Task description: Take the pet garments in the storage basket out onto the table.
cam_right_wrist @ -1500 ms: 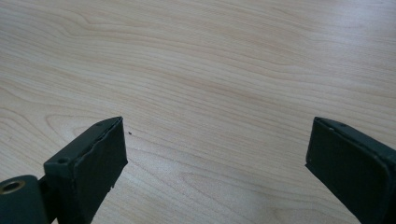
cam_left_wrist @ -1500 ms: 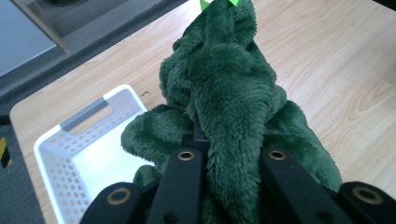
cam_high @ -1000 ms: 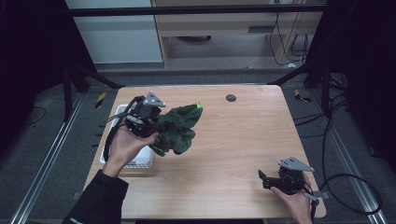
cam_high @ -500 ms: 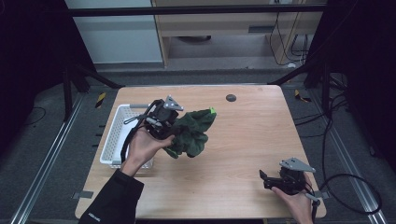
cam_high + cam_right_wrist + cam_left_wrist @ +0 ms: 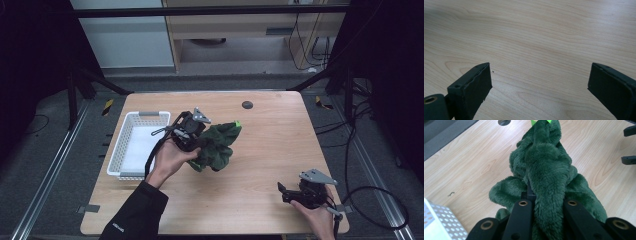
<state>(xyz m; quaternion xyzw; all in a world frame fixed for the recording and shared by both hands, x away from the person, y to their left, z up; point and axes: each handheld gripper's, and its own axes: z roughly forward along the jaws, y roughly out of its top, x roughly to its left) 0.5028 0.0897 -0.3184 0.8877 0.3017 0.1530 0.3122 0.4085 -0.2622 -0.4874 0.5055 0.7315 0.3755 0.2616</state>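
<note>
The left gripper (image 5: 200,142) pinches a fold of the green plush cloth (image 5: 546,172) between its jaws, so the rest hangs in a bunch, lifted off or barely brushing the table (image 5: 270,125) just right of the white basket (image 5: 131,134) by the left edge, probably so it can be carried or spread out. The right gripper (image 5: 284,192) rests near the front right corner, jaws spread wide over bare wood, seemingly waiting its turn.

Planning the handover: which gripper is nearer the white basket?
Left. The left gripper sits just right of the white basket; the right gripper rests near the table's opposite front corner.
</note>
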